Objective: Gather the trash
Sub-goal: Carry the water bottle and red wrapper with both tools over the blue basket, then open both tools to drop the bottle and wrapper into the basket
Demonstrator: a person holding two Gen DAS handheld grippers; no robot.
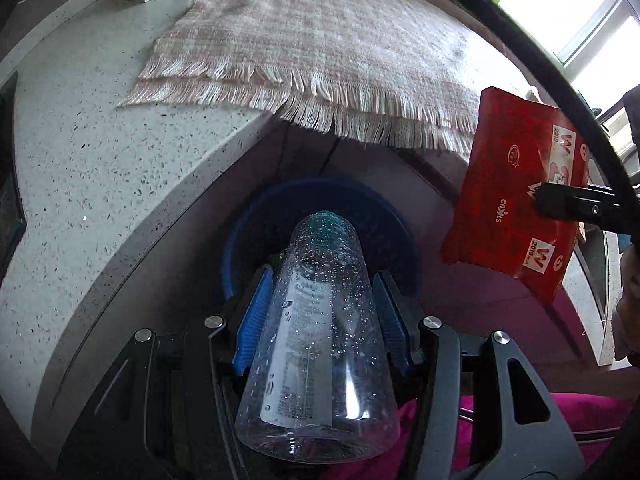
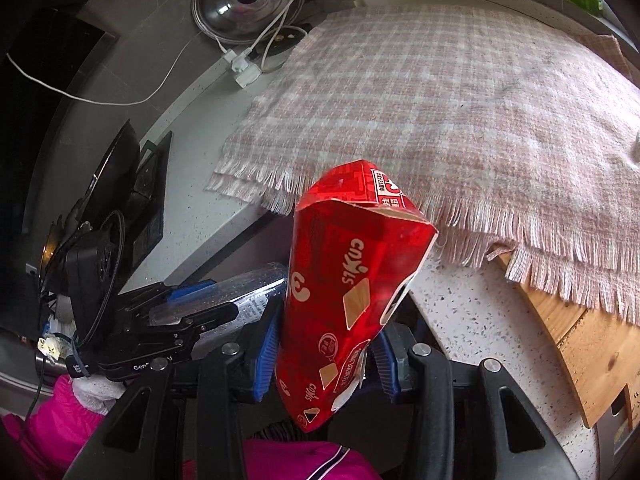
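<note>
Where the speckled counter [image 1: 80, 168] curves away from us, we see the pink checked cloth [image 1: 320, 48] spread over most of it, its fringe hanging past the counter's front edge. Below that edge stands the blue bin [image 1: 384, 216], and we take it as our landmark; only its rim and part of its inner wall show, since the bottle covers the rest and hides whatever lies inside. Our left gripper [image 1: 320, 304] is clamped on the clear plastic bottle [image 1: 316, 344], which hangs directly over the bin, cap end pointing down into it and base toward the camera. Droplets bead the bottle's inside, a white printed label runs along it, though we cannot read the print, and its cap looks greenish through the plastic. Right of the bin and higher, our right gripper [image 2: 326, 344] grips the red snack box [image 2: 352, 280] between its blue pads [image 2: 266, 352]; the box is crumpled, its far end torn open, with white lettering and small biscuit pictures on its sides. From the left wrist view only one black finger of that gripper shows, the rest cut off by the lens rim. Behind the cloth a white power strip [image 2: 244, 68] trails cables, and a round steel lid [image 2: 246, 0] stands farther back.
</note>
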